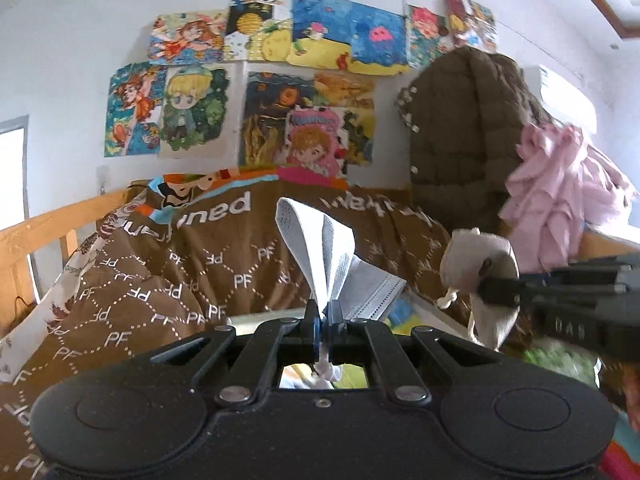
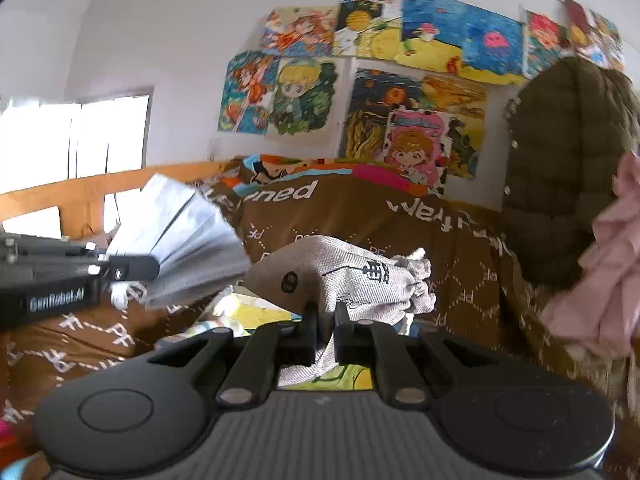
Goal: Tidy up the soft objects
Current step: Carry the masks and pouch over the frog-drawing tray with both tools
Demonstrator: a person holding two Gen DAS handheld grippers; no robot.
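Note:
My left gripper (image 1: 325, 312) is shut on a white pleated face mask (image 1: 332, 256), which stands up and fans out above the fingers; the mask also shows at the left of the right wrist view (image 2: 188, 240). My right gripper (image 2: 326, 320) is shut on a grey woven drawstring pouch (image 2: 360, 276) with dark printed characters; the pouch also shows at the right of the left wrist view (image 1: 480, 264), held by the right gripper's black fingers (image 1: 504, 288). Both are held above a bed with a brown patterned blanket (image 1: 180, 272).
A wooden bed rail (image 1: 36, 236) runs along the left. A brown quilted jacket (image 1: 464, 128) and pink clothing (image 1: 560, 188) hang at the right. Colourful drawings (image 1: 280, 76) cover the white wall behind. A colourful sheet (image 2: 256, 316) lies below the grippers.

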